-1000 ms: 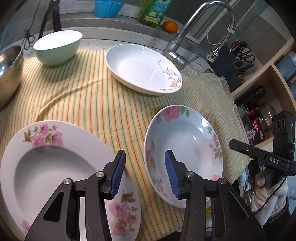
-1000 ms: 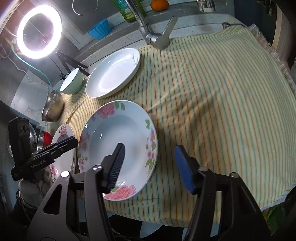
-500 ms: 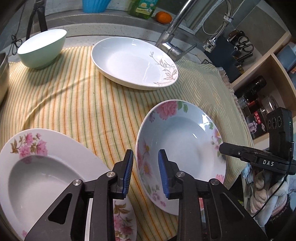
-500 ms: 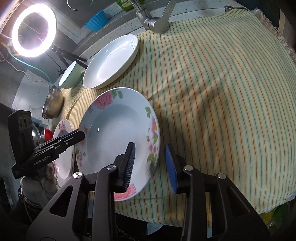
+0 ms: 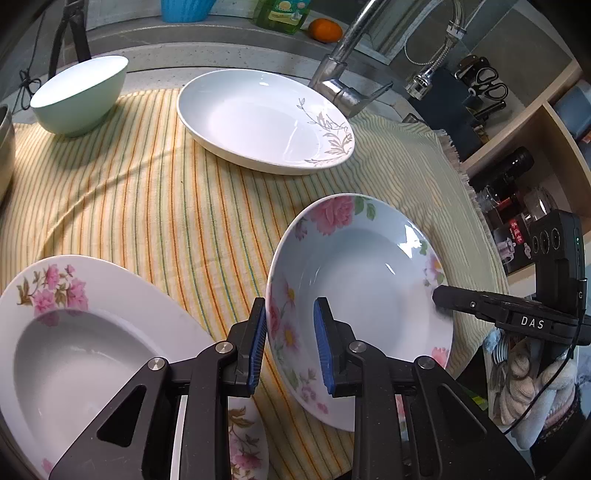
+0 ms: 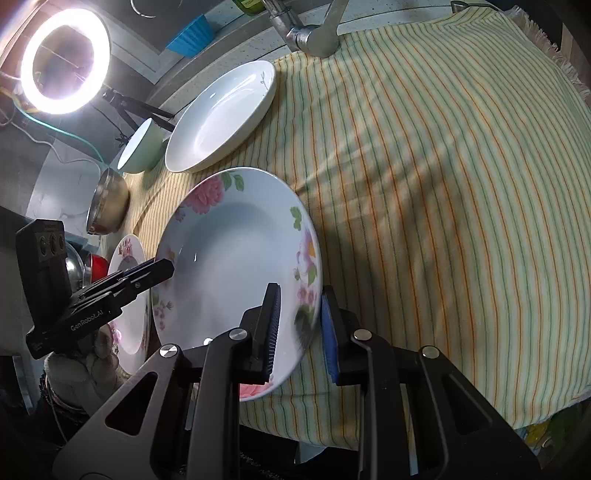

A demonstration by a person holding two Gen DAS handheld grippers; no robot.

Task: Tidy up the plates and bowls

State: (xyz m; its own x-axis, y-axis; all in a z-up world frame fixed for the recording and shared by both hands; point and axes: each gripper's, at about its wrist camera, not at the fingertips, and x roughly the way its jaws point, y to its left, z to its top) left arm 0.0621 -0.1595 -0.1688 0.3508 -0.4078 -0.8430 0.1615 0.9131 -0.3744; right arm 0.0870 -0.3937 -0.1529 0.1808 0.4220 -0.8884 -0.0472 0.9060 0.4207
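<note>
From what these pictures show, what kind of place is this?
Most likely a home kitchen: a faucet stands behind the striped cloth, with a dish soap bottle beside it and a knife block nearby.

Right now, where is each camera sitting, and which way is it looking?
Left wrist: sits on the left tool, looking down over the striped cloth toward the faucet; its own fingers show, plus the right tool and a gloved hand.
Right wrist: sits on the right tool, looking down toward the ring light; its jaws are closing on a rim, and the left tool shows.
Shared: the rose plate, with a tool at each side, the white plate and the green bowl.
</note>
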